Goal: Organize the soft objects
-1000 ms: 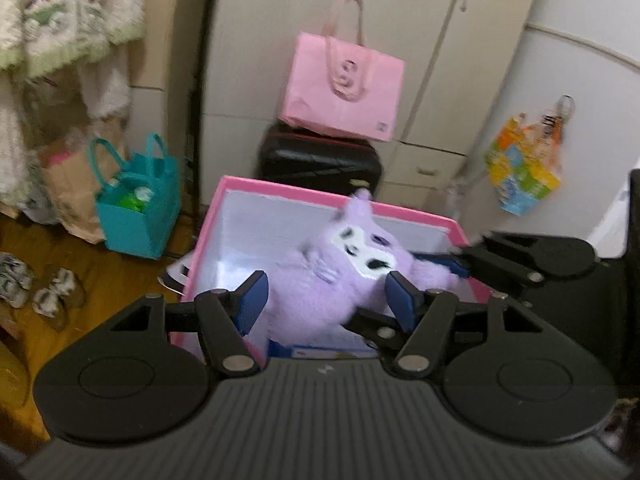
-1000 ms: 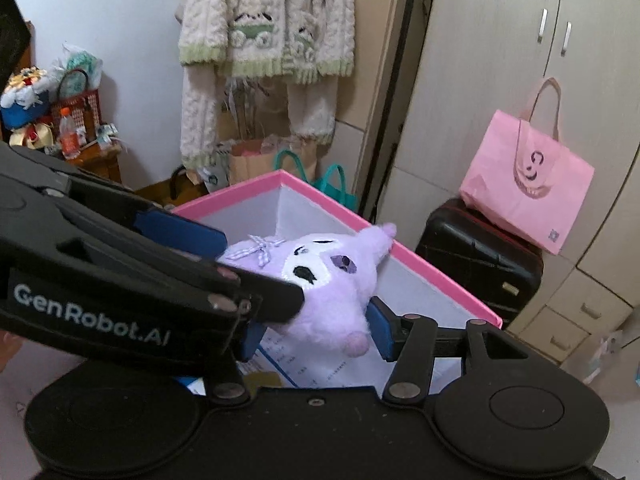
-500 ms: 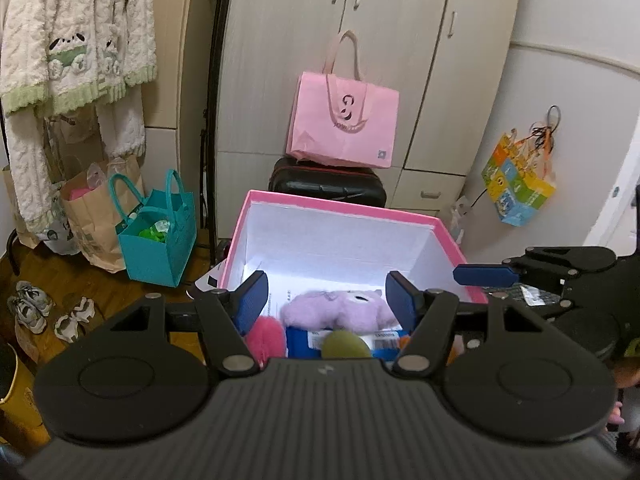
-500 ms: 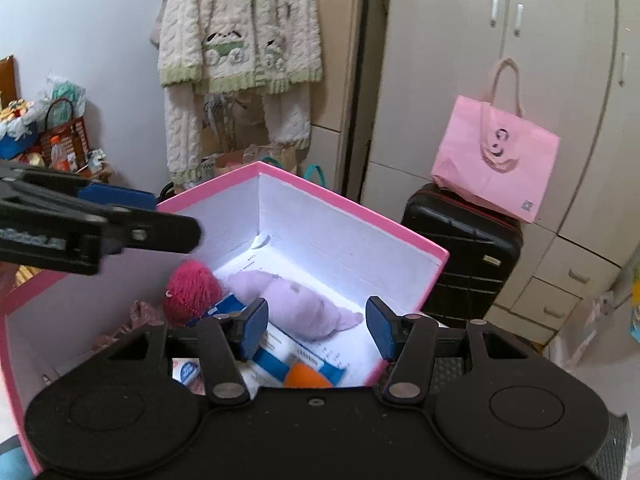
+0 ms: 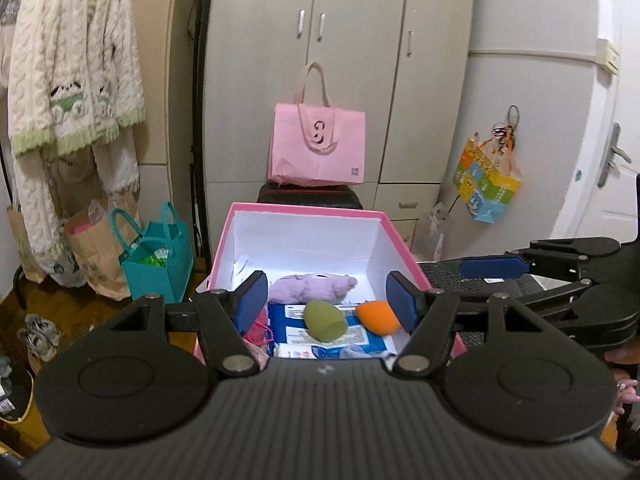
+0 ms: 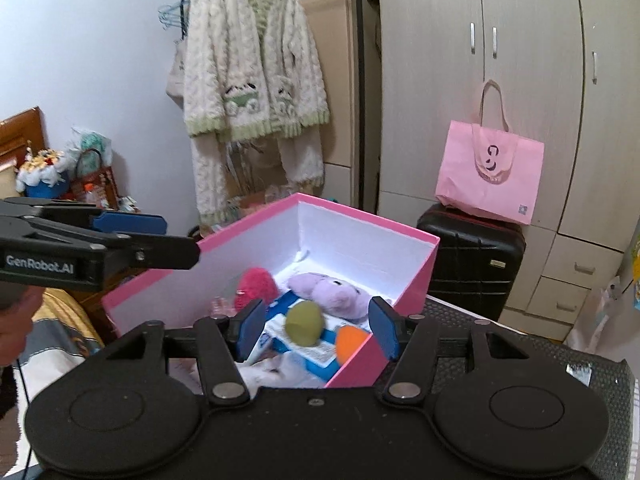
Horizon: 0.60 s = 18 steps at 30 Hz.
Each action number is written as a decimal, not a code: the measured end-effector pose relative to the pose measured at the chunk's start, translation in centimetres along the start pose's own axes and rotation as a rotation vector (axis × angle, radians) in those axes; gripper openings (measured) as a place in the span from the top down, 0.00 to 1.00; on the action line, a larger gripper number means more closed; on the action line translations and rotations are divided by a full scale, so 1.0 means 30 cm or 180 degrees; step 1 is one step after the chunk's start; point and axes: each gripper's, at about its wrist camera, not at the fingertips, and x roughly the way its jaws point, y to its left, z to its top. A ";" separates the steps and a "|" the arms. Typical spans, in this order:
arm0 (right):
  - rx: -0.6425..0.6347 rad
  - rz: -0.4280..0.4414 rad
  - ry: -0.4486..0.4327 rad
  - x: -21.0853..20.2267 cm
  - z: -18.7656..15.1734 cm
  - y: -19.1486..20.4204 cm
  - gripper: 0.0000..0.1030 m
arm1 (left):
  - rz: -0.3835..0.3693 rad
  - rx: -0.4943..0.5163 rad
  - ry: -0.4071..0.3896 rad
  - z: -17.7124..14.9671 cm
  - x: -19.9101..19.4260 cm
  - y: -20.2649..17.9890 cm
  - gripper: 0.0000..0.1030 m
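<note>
Your left gripper (image 5: 327,301) hangs above the near edge of the pink box (image 5: 304,211); its blue fingers (image 5: 251,295) stand apart and nothing is between them. Your right gripper (image 6: 316,327) is also above the near part of the box, and its jaws are opening at this moment, with nothing between them. In the left wrist view you see the right gripper from the side, at the right of the box, above the dark textured worktop (image 5: 460,280). In the right wrist view your left gripper comes in from the left edge, and your hand (image 6: 16,320) holds it.

The soft objects lie inside the pink box, which is open on top and white inside. The purple plush toy (image 5: 312,287) lies on its side near the far wall. In front of it are an olive green egg-shaped sponge (image 5: 325,320) and an orange sponge (image 5: 378,317), both resting on blue and white packets (image 5: 288,326). A fluffy red ball (image 6: 256,286) sits at the left of the plush toy, just beside it.

Behind the box stands a black suitcase (image 6: 472,258) with a pink tote bag (image 6: 490,170) on top, in front of a pale wardrobe (image 6: 440,100). A cream knitted cardigan (image 6: 252,80) hangs at the left, and a teal bag (image 5: 154,262) stands on the floor.
</note>
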 end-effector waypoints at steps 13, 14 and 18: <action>-0.0096 -0.0078 -0.0227 -0.224 -0.050 0.076 0.33 | -0.0052 0.0109 -0.0056 -0.037 -0.149 -0.088 0.29; -0.0100 -0.0097 -0.0235 -0.239 -0.054 0.079 0.33 | -0.0048 0.0115 -0.0071 -0.038 -0.154 -0.092 0.28; -0.0118 -0.0179 -0.0216 -0.286 -0.065 0.089 0.30 | -0.0060 0.0102 -0.0108 -0.059 -0.194 -0.115 0.27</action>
